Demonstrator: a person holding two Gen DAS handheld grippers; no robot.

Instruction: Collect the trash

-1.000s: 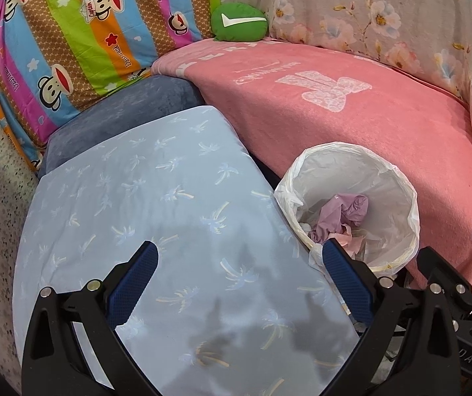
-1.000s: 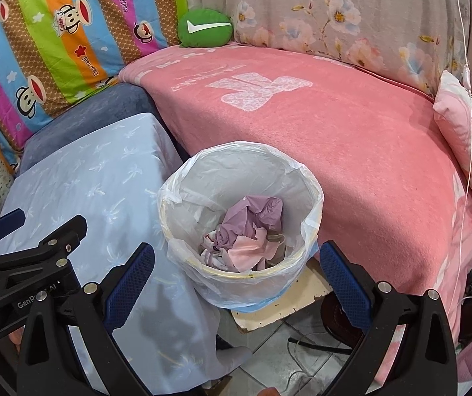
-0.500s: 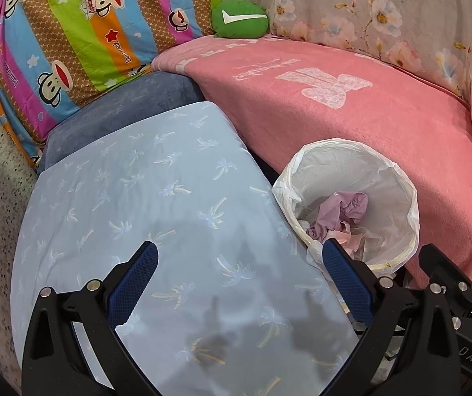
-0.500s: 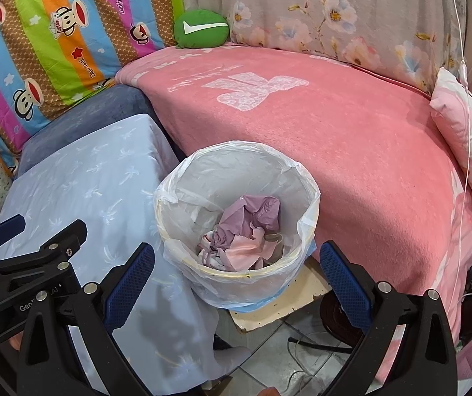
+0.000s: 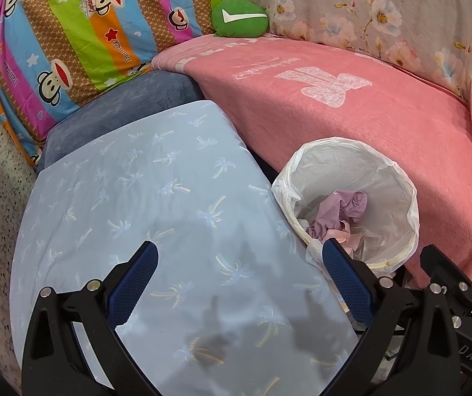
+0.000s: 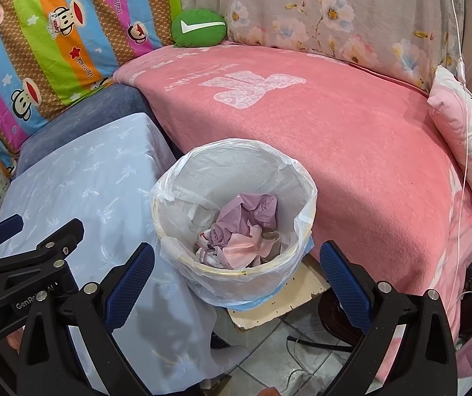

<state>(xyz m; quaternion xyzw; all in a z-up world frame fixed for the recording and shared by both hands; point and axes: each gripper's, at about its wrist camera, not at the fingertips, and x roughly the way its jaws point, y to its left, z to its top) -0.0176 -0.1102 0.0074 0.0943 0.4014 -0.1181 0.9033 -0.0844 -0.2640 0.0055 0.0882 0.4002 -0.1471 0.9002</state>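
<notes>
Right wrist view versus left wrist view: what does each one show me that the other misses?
Only the right wrist view shows the tiled floor, the board under the bin, and the left gripper from the side.

Only the left wrist view shows nearly the whole blue palm-print cloth, bare of loose trash.

Both show the lined trash bin with crumpled purple and pink waste, the pink blanket, the green cushion, and open, empty grippers.

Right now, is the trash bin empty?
No, the trash bin has crumpled purple and pink scraps lying at the bottom of its white liner.
</notes>
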